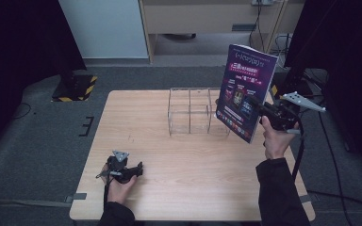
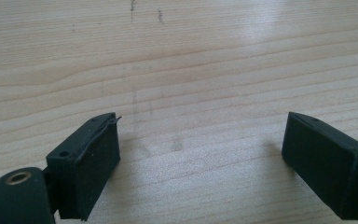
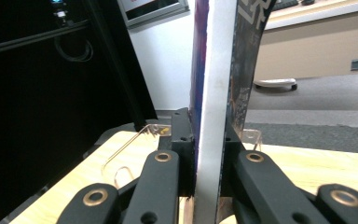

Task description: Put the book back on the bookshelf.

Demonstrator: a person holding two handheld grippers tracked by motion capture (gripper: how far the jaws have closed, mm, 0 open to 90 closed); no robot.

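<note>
A purple-covered book [image 1: 246, 90] stands upright in the air at the table's right side, just right of a clear acrylic rack [image 1: 192, 112]. My right gripper [image 1: 260, 109] is shut on the book's right edge; in the right gripper view the white page edge [image 3: 211, 112] runs up between the two black jaws, and the rack [image 3: 135, 140] shows behind them. Low over the table's front left, my left gripper [image 1: 139, 168] is held in a hand. Its jaws stand wide apart over bare wood, and the gripper [image 2: 200, 158] holds nothing.
The wooden table [image 1: 160, 155] is bare between the two hands. A yellow-and-black striped block [image 1: 75, 87] sits on the floor beyond the table's far left corner. Dark curtains hang on both sides and a cabinet stands at the back.
</note>
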